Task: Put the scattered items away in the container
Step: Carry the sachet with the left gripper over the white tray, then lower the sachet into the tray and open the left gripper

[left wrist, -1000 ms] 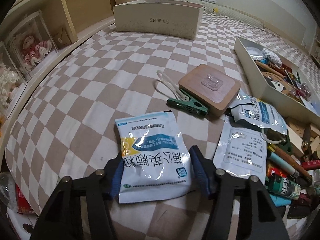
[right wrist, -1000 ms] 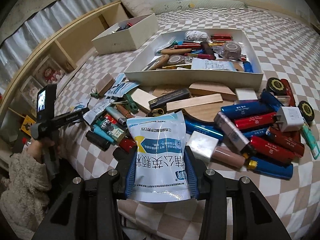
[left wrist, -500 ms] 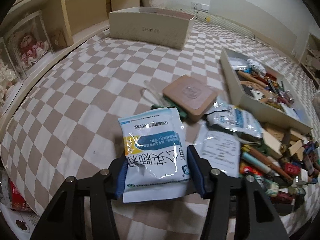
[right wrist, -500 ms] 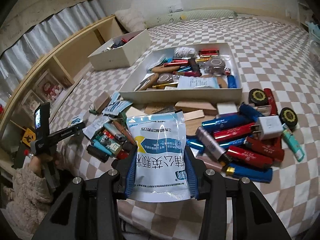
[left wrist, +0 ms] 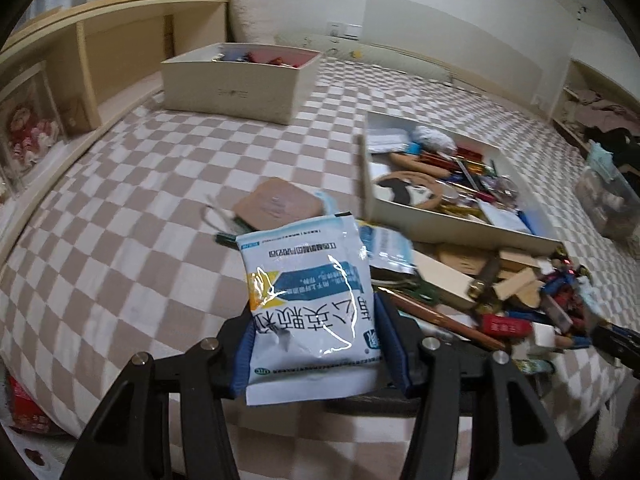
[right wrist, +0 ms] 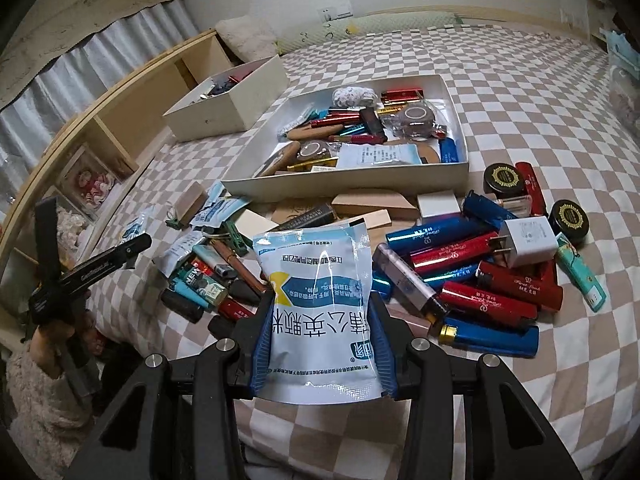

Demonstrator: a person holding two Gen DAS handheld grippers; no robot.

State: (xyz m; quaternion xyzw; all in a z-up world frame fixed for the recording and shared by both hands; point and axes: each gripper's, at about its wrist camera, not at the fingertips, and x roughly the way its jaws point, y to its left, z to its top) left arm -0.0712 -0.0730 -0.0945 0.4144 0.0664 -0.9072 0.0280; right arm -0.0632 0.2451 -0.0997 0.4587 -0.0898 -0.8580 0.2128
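Sachets of white and blue foil with printed Chinese characters are what I carry, one in each gripper. On the far left of the right wrist view, my left hand in a fuzzy cream sleeve grips the handle of its tool beside the bed's edge. My left gripper has its blue pads clamped on the sides of the left sachet, which hangs clear above the brown and white checkered bedcover. Just beyond it lie a square brown wooden coaster and, farther back, a tall cream cardboard shoe box. To the right stands the shallow white cardboard tray, the container, already holding pens, tubes and a paper slip. My right gripper is likewise closed on the right sachet, held above the heap in front of the tray. Right of it lie glossy red and blue cylindrical lighters, a white plug adapter and two round black jars with gold lids.
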